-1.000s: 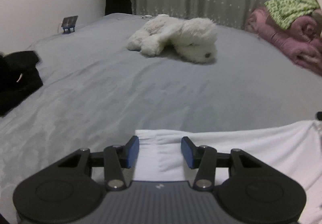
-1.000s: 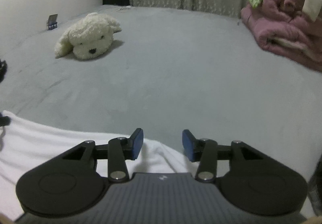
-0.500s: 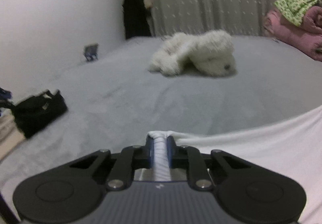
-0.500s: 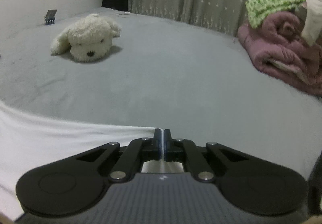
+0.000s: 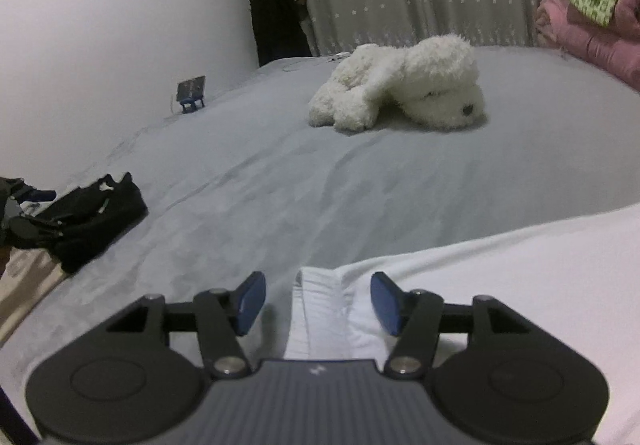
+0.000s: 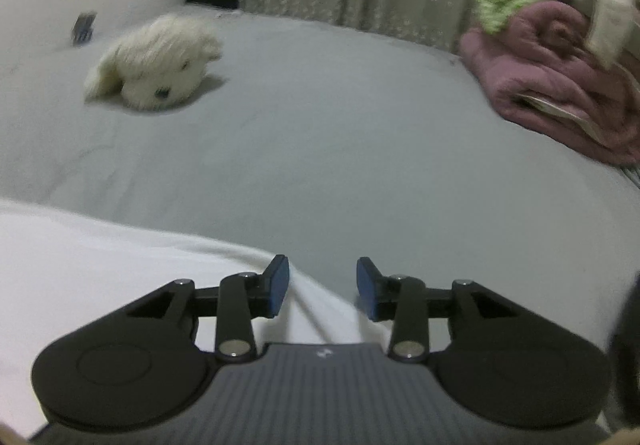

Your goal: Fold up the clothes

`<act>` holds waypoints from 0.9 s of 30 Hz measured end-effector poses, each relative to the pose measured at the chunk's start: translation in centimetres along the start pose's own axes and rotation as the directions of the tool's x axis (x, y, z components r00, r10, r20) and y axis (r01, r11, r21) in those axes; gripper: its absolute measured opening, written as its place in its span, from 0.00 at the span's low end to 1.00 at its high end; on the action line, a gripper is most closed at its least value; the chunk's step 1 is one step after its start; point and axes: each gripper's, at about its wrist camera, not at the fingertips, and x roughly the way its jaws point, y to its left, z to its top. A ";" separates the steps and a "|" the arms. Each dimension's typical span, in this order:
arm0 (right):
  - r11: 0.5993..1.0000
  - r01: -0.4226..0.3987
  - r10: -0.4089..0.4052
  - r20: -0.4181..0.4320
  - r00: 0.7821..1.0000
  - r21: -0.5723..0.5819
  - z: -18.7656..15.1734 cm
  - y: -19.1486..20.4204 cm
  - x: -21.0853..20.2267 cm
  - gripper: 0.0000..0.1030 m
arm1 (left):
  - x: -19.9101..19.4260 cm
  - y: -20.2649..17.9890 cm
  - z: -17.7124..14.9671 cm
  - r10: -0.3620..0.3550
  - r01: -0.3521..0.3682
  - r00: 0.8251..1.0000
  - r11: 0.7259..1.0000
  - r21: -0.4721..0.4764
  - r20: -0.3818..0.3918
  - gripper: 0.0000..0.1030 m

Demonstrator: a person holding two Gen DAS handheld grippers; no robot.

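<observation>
1. The white garment (image 5: 500,285) lies spread on the grey bed (image 5: 360,185), at its near edge, with a bunched ribbed edge sticking up at its left end.
2. Risk: that bunched edge may slump or spring back as the pads leave it, so the fold could come out crooked. The cloth looks soft and limp, so I judge it unlikely to keep a crease by itself.
3. Risk: a pad could snag the fabric as the hand pulls away and drag the layer out of line.
4. The left gripper (image 5: 318,303) has its jaws opening. The ribbed edge stands between them, and neither pad presses on it.
5. The right gripper (image 6: 322,287) has its jaws opening too. The garment's right end (image 6: 120,265) runs between and under them, with a ridge of cloth close to the left pad; no grip shows.
6. Farther off, the plush dog (image 5: 400,85), a black bag (image 5: 88,217) and pink blankets (image 6: 552,85) lie well apart from the garment.
</observation>
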 end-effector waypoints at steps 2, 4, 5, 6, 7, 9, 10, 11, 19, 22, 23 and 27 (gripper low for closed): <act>0.998 0.024 -0.024 -0.010 1.000 0.056 -0.1 -2.3 -1.7 0.39 | -0.5 0.1 0.4 -0.027 0.027 1.000 0.999 -0.018 0.003 0.60; 0.993 0.048 -0.046 -0.019 0.999 0.107 -0.4 -4.6 -3.5 0.39 | -1.3 -0.3 0.7 -0.076 0.076 0.997 0.997 -0.023 0.009 0.61; 0.989 0.061 -0.058 -0.024 0.998 0.133 -0.7 -5.8 -4.4 0.39 | -1.7 -0.7 0.8 -0.106 0.107 0.994 0.994 -0.020 0.009 0.62; 0.984 0.076 -0.072 -0.030 0.997 0.162 -1.1 -6.9 -5.5 0.39 | -2.1 -1.0 0.8 -0.137 0.138 0.990 0.990 -0.014 0.009 0.62; 0.978 0.091 -0.086 -0.037 0.996 0.188 -1.6 -8.0 -6.4 0.39 | -2.6 -1.5 0.7 -0.170 0.170 0.985 0.985 -0.005 0.007 0.63; 0.966 0.121 -0.113 -0.046 0.993 0.228 -2.5 -9.8 -8.1 0.39 | -3.5 -2.5 0.6 -0.234 0.234 0.972 0.972 0.014 0.002 0.64; 0.960 0.135 -0.126 -0.051 0.991 0.246 -3.1 -10.7 -9.0 0.39 | -3.9 -2.9 0.4 -0.265 0.265 0.964 0.964 0.023 -0.001 0.64; 0.953 0.151 -0.140 -0.057 0.988 0.264 -3.6 -11.6 -9.8 0.39 | -4.3 -3.4 0.2 -0.294 0.294 0.956 0.955 0.033 -0.002 0.64; 0.907 0.238 -0.194 -0.158 0.968 0.348 -8.1 -15.2 -11.1 0.39 | -6.7 -7.3 -1.9 -0.489 0.488 0.872 0.865 0.116 -0.017 0.64; 0.900 0.263 -0.209 -0.186 0.960 0.347 -9.3 -15.8 -10.2 0.39 | -6.5 -8.6 -2.8 -0.502 0.502 0.864 0.851 0.156 -0.041 0.64; 0.895 0.275 -0.220 -0.189 0.957 0.350 -9.6 -16.1 -9.8 0.39 | -6.5 -8.7 -3.0 -0.497 0.497 0.867 0.851 0.167 -0.047 0.64; 0.882 0.290 -0.237 -0.182 0.954 0.371 -10.7 -17.1 -8.4 0.34 | -7.2 -9.0 -3.4 -0.500 0.497 0.865 0.844 0.202 -0.040 0.64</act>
